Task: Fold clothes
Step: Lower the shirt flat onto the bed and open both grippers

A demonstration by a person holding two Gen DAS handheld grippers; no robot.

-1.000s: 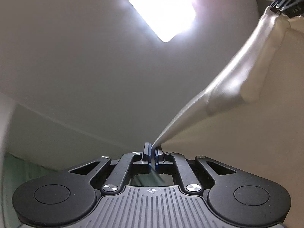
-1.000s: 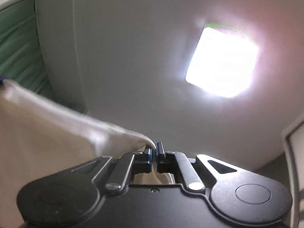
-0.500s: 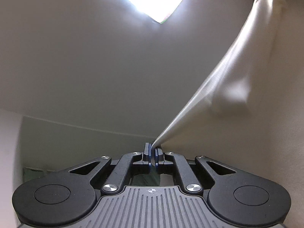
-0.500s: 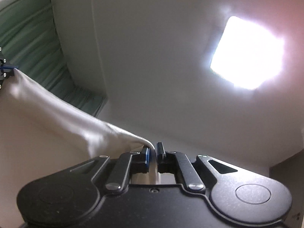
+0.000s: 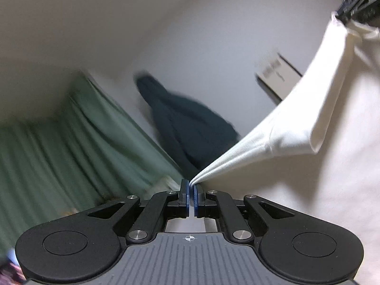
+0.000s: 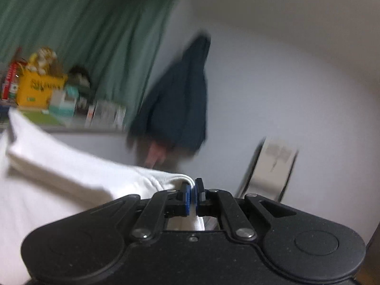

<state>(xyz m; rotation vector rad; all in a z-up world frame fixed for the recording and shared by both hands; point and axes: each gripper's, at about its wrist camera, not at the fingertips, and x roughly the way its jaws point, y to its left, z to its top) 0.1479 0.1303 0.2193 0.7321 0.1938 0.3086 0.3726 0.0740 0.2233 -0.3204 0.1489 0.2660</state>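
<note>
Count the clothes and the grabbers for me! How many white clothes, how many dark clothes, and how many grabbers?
White clothes: 1, the white garment stretched between both grabbers.
Dark clothes: 1, the dark jacket hanging on the wall.
Grabbers: 2, the left gripper and the right gripper, both pinching the white cloth.
Total: 4

Open air ahead to white wall [image 5: 213,47]; hanging dark coat [image 6: 180,99], green curtain [image 5: 59,147], cluttered shelf [image 6: 47,95] beyond.

Garment [image 5: 273,140] btwn left [image 5: 191,186] & right tongs [image 6: 192,185]
</note>
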